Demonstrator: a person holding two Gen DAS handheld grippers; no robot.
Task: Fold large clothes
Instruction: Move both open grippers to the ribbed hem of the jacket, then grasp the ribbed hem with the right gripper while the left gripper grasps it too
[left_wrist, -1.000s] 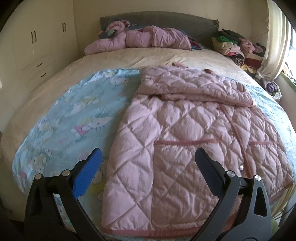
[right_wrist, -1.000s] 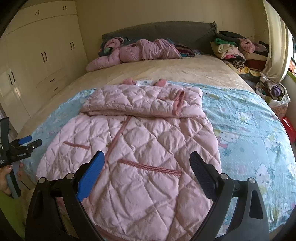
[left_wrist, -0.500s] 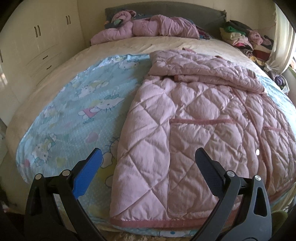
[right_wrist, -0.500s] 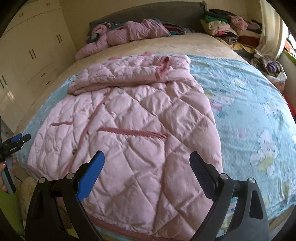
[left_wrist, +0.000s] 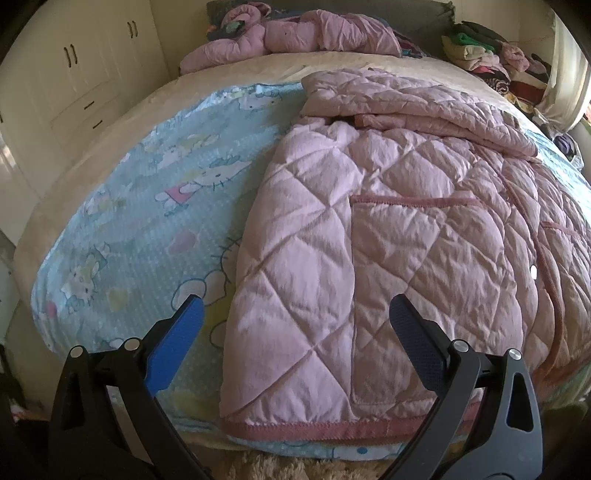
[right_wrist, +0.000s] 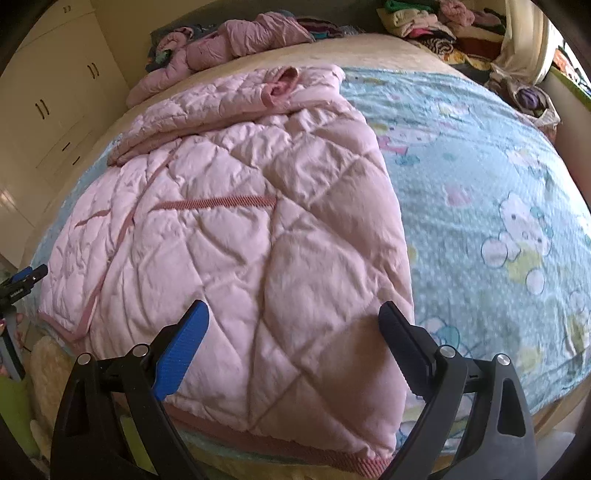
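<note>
Pink and quilted, a large coat (left_wrist: 388, 236) spread flat on a blue cartoon-print sheet (left_wrist: 147, 206), hem along the near edge of the bed, sleeves folded across the chest at the far end, darker pink trim along hem, pocket tops and front edge. A white snap (left_wrist: 533, 271) near the front opening. In the right wrist view the same coat (right_wrist: 240, 240) on the left part of the sheet (right_wrist: 480, 184), one cuff (right_wrist: 282, 83) curled up at the top. Left gripper (left_wrist: 295, 325) low over the coat's near left corner, fingers spread wide, nothing between them, not touching the fabric as far as can be told. Right gripper (right_wrist: 293, 328) over the coat's near right corner, likewise wide apart and empty. Beyond the sheet, a beige bedspread (left_wrist: 258, 62) with another crumpled pink garment (left_wrist: 295, 35) against a grey headboard (left_wrist: 424, 11). A pile of folded clothes (left_wrist: 487, 55) at the far right, beside a pale curtain (left_wrist: 565, 74). Cream wardrobe doors and drawers (left_wrist: 81, 74) on the left wall. At the left edge of the right wrist view, part of the other gripper (right_wrist: 18, 284) with fingertips (right_wrist: 16, 319) of a hand just below it.
</note>
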